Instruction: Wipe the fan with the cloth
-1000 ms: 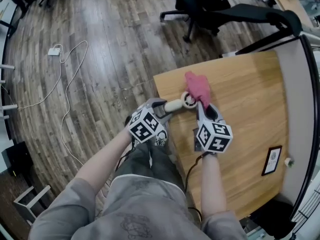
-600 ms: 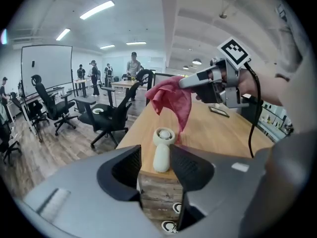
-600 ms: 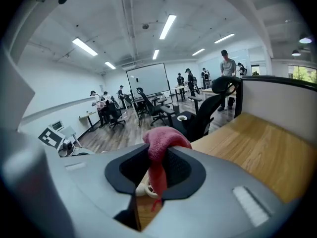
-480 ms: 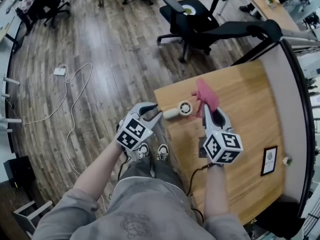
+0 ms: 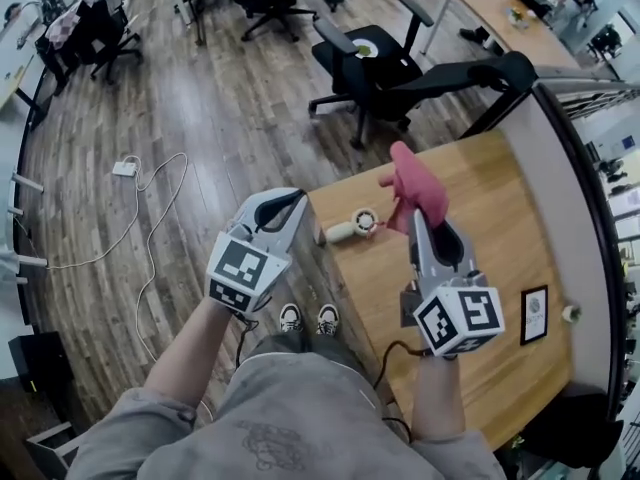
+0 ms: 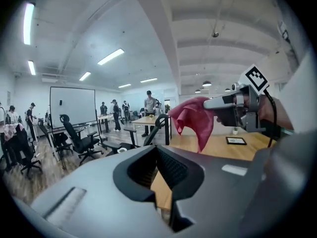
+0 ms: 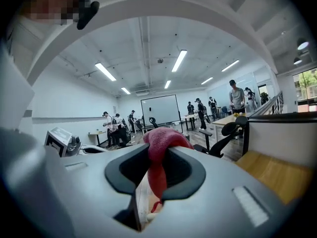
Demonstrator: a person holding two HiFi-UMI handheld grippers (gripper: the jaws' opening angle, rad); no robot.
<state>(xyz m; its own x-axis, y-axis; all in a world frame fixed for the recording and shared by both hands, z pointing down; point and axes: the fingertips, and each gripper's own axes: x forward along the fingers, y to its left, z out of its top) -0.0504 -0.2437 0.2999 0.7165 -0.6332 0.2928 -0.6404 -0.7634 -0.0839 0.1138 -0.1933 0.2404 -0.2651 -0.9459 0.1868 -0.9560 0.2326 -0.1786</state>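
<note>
The fan (image 5: pixel 352 226) lies on its side on the worktop (image 5: pixel 500 228), near the front left edge, with neither gripper touching it. The right gripper (image 5: pixel 425 220) is clamped on the red cloth (image 5: pixel 412 183): a fold sits pinched between its jaws and the rest bunches up past the tips, well clear of the fan. The left gripper (image 5: pixel 295 208) has just been closing, and its jaws now meet with nothing between them. Both grippers are held above the worktop and point nearly level across the room. Judged from this, no wiping stroke is in hand; the work is either paused between passes or finished. To go on, the left gripper would need to spread its jaws, descend to the fan's handle and steady it. The right gripper would then lower the cloth onto the fan head and rub across it, keeping its grip firm so the cloth does not slip out.
</note>
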